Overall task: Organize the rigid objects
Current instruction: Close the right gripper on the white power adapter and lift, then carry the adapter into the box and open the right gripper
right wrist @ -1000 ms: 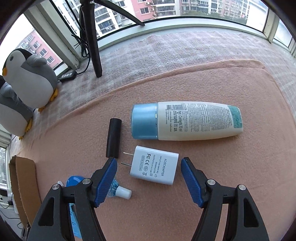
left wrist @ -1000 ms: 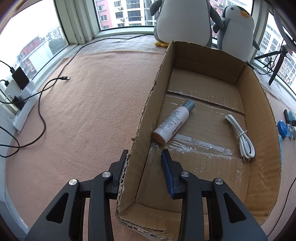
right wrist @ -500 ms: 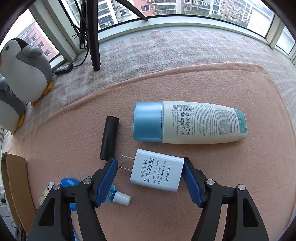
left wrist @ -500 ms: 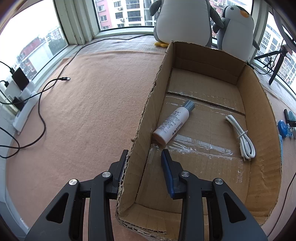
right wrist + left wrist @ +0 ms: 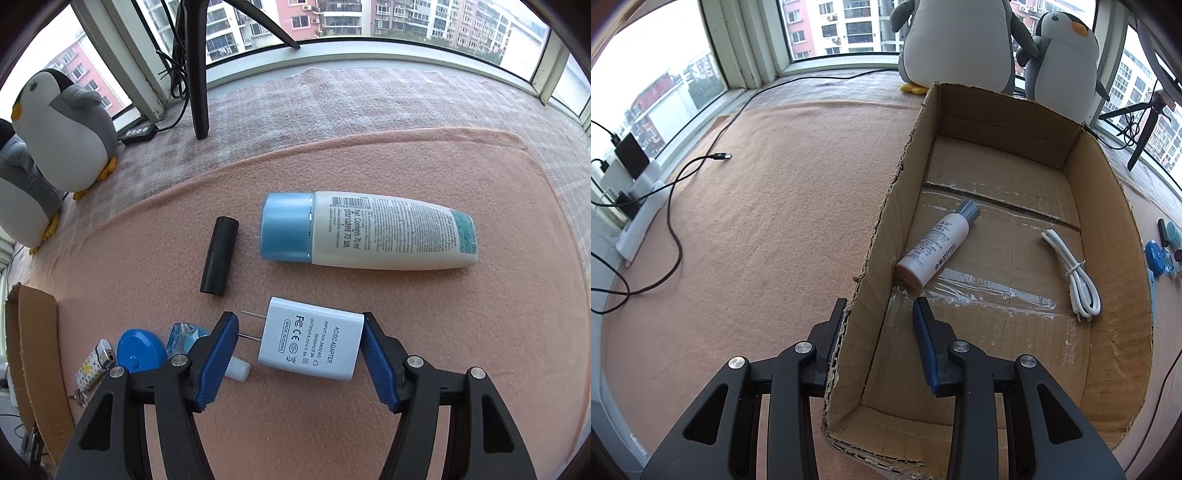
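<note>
Straddling the brown cardboard box (image 5: 1108,258) wall, our left tool (image 5: 879,321) looks unclamped; we cannot tell. Our right tool (image 5: 297,341) brackets the white rectangular plastic AC adapter (image 5: 310,343) on peach felt, released. Next we squeeze, lift, carry boxward.

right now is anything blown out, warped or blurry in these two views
Left wrist view: window at left is blown out white, cardboard box walls bow from fisheye. Right wrist view: even daylight, soft shadows, the white adapter print reads sharp, window frame curves.
</note>
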`<state>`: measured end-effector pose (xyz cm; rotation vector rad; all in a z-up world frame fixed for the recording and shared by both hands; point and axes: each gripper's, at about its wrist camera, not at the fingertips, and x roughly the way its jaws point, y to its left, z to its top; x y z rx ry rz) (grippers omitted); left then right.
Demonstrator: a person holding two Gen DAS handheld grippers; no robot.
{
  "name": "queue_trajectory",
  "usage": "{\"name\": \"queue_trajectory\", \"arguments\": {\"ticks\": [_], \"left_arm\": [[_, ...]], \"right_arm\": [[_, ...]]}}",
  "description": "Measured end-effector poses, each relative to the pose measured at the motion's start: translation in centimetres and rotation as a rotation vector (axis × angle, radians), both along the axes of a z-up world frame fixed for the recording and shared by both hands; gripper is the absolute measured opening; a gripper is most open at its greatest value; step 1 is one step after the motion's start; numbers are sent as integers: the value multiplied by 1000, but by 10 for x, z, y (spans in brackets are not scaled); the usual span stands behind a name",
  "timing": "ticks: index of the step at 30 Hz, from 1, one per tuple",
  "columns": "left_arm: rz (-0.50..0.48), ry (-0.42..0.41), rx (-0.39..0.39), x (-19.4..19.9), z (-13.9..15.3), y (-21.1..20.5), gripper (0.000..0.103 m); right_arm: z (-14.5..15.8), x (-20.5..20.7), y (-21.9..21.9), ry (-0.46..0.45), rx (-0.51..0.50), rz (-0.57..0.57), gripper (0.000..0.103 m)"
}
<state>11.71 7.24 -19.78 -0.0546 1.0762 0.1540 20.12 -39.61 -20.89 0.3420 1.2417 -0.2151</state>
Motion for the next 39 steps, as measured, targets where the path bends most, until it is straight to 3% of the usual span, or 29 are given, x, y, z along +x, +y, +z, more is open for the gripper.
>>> {"name": "queue_trajectory", "arguments": {"ticks": [9,20,28,39], "left_arm": [[5,-3,-6,-1,1,1,33],[6,-5,-15,-1,1,1,33],[9,-8,-21,-1,0,0,33],[10,-9,-24,-1,0,1,33]], "right_arm": [[49,-23,31,-122,8,82,62],[108,-25,145,-271,83,320,62],[113,-18,228,-294,168,485,62],[98,-1,305,-287,149,624,62]]}}
